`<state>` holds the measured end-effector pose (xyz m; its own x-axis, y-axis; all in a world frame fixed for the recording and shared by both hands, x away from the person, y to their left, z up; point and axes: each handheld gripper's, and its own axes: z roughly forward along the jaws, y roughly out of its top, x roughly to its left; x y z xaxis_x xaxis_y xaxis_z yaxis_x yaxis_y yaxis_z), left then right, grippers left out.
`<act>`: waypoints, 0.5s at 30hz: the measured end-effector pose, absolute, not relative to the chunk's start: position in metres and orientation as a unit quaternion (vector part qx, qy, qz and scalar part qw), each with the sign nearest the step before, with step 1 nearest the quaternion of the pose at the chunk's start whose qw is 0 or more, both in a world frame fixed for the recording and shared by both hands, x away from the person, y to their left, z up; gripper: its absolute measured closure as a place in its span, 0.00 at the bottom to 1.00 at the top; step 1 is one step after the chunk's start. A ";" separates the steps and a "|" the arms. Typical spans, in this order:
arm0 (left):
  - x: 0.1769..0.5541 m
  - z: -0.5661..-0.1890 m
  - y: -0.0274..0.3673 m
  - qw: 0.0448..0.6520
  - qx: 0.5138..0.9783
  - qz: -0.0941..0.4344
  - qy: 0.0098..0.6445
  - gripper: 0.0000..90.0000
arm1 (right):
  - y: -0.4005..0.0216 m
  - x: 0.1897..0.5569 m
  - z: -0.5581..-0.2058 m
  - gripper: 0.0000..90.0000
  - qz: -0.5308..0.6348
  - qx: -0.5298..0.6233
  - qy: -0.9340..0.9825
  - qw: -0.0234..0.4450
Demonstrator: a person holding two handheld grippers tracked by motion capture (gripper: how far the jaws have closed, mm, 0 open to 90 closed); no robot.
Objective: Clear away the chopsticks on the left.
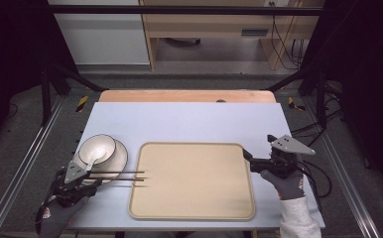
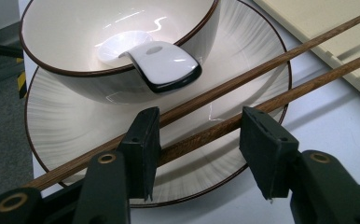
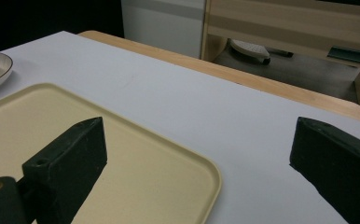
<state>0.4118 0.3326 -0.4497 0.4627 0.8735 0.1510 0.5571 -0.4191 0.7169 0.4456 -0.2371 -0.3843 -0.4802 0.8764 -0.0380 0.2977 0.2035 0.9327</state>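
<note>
In the high view, two chopsticks [image 1: 122, 175] are seen reaching from the left claw [image 1: 88, 174] onto the tray [image 1: 192, 208]. In the left gripper view, they lie between spread jaws across the plate [image 2: 243, 51]; contact is unclear. In the right gripper view, the right claw [image 3: 197, 172] is spread, empty, its far jaw cut off.

You had nothing to read in any of these views: no words, labels, brand marks or numbers stood on anything in front of you. The nearest thing to a sign was the yellow-and-black striped hazard tape [image 1: 82, 103] on the floor beside the table, and it carried no lettering.
</note>
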 end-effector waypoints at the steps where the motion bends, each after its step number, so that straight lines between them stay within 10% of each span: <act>1: 0.412 -0.450 0.332 0.302 0.800 0.263 0.447 0.53 | -0.237 0.446 -0.384 0.04 0.479 0.411 0.715 0.302; 15: 0.412 -0.446 0.330 0.293 0.810 0.243 0.447 0.65 | -0.238 0.445 -0.384 0.04 0.476 0.411 0.715 0.305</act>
<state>0.4125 0.3295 -0.4457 0.4819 0.8662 0.1323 0.5816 -0.4291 0.6911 0.4454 -0.2377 -0.3843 -0.4748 0.8789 -0.0451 0.2975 0.2085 0.9317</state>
